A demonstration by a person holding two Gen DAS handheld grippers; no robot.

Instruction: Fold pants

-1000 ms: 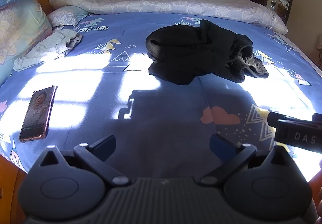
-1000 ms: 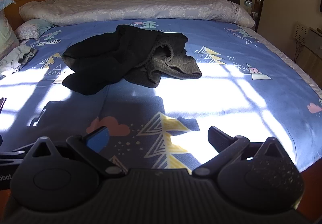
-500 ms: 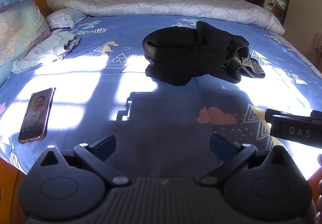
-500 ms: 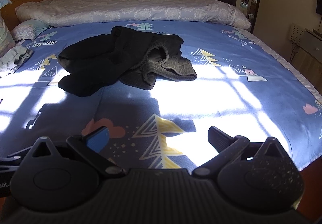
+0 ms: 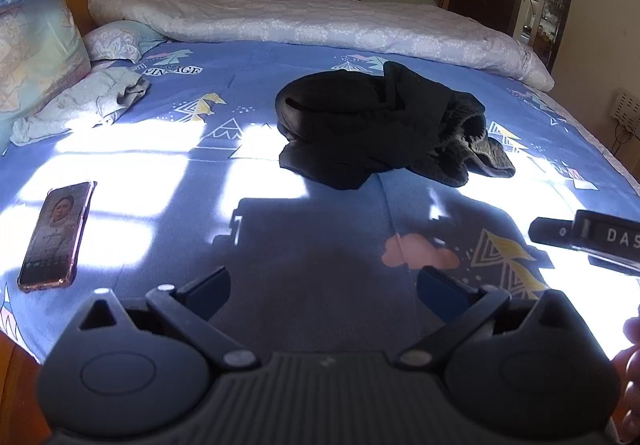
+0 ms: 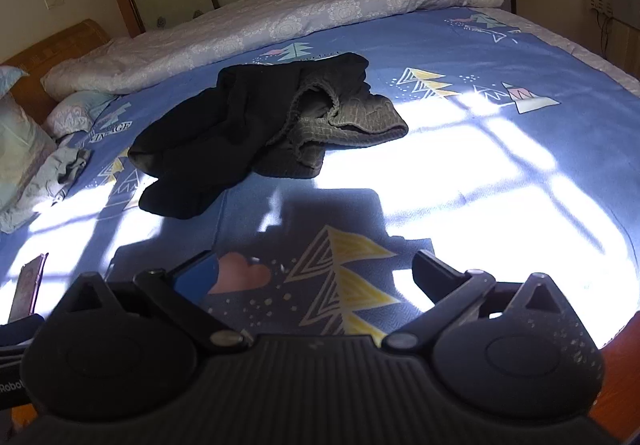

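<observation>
Black pants (image 5: 372,129) lie crumpled in a heap in the middle of the blue patterned bed sheet (image 5: 320,265), with a grey lined waistband turned out at their right end (image 6: 352,117). They also show in the right wrist view (image 6: 240,133). My left gripper (image 5: 324,285) is open and empty above the near part of the bed, well short of the pants. My right gripper (image 6: 316,269) is open and empty, also short of the pants. The right gripper's side shows at the right edge of the left wrist view (image 5: 592,241).
A phone (image 5: 56,233) lies on the sheet at the near left. A grey garment (image 5: 88,101) and pillows (image 5: 36,49) are at the far left. A rolled pale quilt (image 5: 320,25) runs along the far side. The wooden bed edge (image 6: 624,385) is near right.
Both grippers have moved forward a little toward the pants. The right wrist view has tilted to the left. The pants have not moved and both grippers stay open.
</observation>
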